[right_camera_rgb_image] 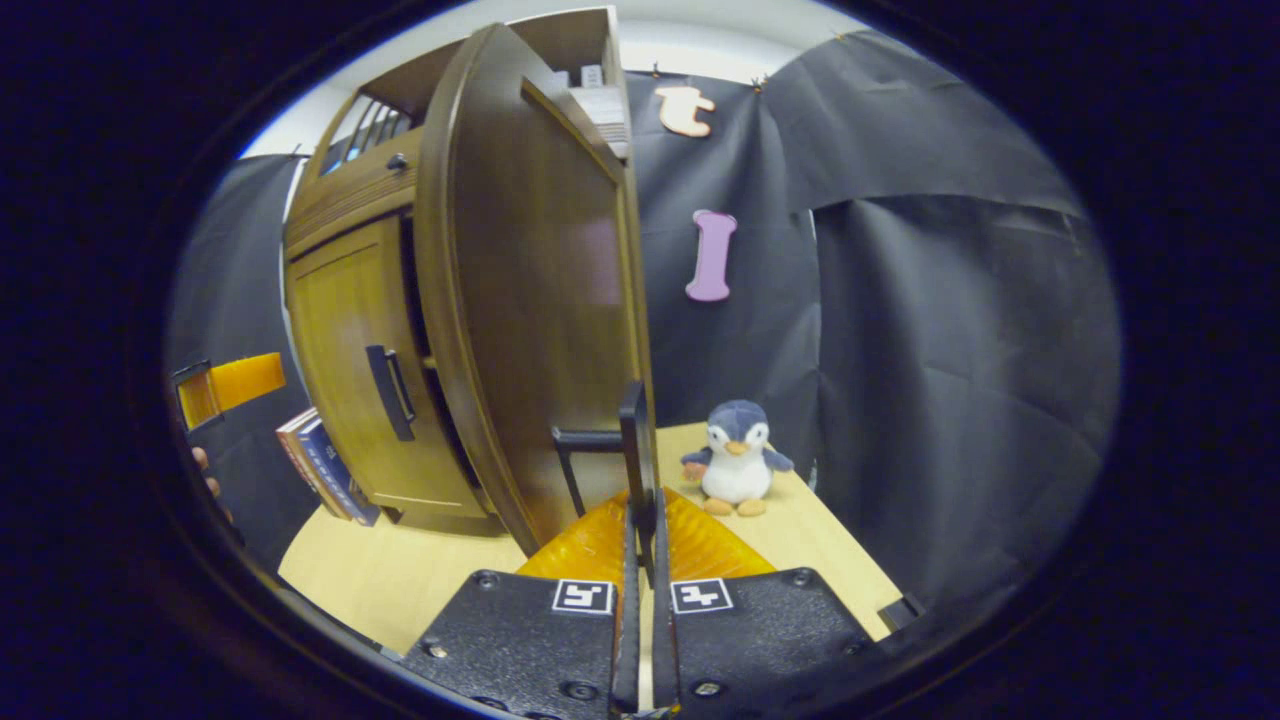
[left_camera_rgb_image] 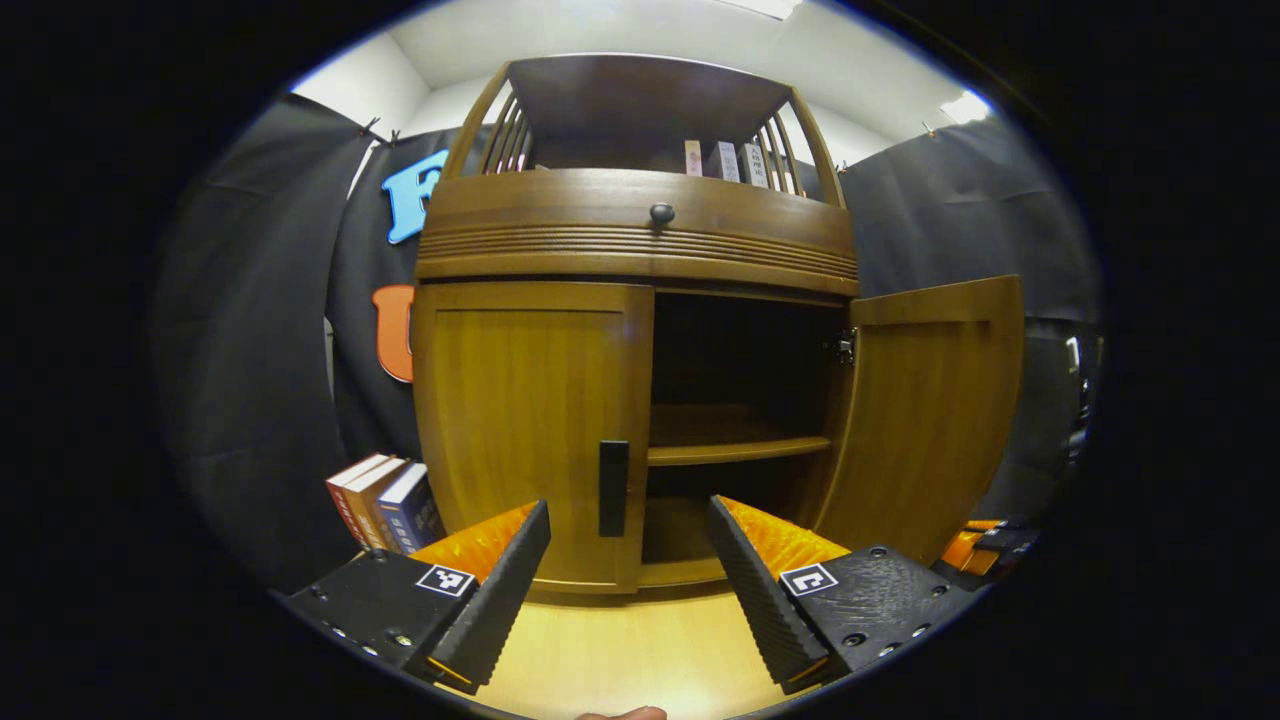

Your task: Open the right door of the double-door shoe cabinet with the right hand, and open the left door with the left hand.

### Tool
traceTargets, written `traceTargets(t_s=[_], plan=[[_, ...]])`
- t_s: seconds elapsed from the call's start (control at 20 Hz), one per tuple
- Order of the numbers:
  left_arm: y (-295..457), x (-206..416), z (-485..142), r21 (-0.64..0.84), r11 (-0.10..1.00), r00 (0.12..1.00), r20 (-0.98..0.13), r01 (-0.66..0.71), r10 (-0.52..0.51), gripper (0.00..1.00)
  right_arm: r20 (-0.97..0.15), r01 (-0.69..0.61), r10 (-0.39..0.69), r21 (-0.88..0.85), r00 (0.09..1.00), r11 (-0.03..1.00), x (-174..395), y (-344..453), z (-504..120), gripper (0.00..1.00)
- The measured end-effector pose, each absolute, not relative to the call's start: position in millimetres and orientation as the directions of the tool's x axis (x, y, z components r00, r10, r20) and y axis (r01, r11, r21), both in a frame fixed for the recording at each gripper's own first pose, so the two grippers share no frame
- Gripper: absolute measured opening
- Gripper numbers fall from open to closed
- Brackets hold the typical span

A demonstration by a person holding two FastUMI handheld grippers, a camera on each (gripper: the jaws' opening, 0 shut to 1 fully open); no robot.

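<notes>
Right door (left_camera_rgb_image: pixel 925 420) swung open, right gripper (right_camera_rgb_image: pixel 640 520) clamped on its handle (right_camera_rgb_image: pixel 632 440); left door (left_camera_rgb_image: pixel 530 430) shut, left gripper (left_camera_rgb_image: pixel 628 580) spread wide near its handle (left_camera_rgb_image: pixel 613 488).

Brown wooden cabinet (left_camera_rgb_image: pixel 620 230) — black handle (left_camera_rgb_image: pixel 613 487); grey-and-white penguin (right_camera_rgb_image: pixel 735 453) — orange beak.

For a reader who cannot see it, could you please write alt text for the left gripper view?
The open left gripper faces the brown wooden shoe cabinet, lined up with the closed left door's dark vertical handle. The right door stands swung open, showing a shelf; books lean beside the cabinet.
</notes>
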State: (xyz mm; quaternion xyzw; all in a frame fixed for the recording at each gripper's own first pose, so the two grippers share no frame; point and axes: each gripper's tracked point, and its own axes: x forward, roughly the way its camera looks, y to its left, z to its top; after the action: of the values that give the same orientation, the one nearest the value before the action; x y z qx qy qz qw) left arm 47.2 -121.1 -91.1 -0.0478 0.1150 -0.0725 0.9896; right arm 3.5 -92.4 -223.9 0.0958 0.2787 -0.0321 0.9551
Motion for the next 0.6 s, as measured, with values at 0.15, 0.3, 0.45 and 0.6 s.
traceTargets(t_s=[0.15, 0.3, 0.45, 0.6], plan=[[-130.9, 55.2, -93.1, -0.101, 0.983, 0.96, -0.222, 0.151, -0.171, 0.95, -0.544, 0.142, -0.022, 0.18, 0.839, 0.973, 0.9, -110.6, -224.8, 0.06], [-139.8, 63.8, -98.1, -0.101, 0.98, 0.954, -0.228, 0.173, -0.192, 1.0, -0.541, 0.131, -0.014, 0.178, 0.841, 0.975, 0.5, -120.1, -224.6, 0.05], [-143.6, 75.6, -103.2, -0.095, 0.979, 0.953, -0.228, 0.18, -0.198, 0.84, -0.544, 0.144, -0.013, 0.198, 0.839, 0.97, -3.0, -131.0, -222.3, 0.05], [-142.1, 92.0, -112.5, -0.087, 0.981, 0.952, -0.239, 0.174, -0.19, 0.95, -0.541, 0.164, -0.043, 0.178, 0.84, 0.97, -6.2, -144.5, -220.3, 0.04]])
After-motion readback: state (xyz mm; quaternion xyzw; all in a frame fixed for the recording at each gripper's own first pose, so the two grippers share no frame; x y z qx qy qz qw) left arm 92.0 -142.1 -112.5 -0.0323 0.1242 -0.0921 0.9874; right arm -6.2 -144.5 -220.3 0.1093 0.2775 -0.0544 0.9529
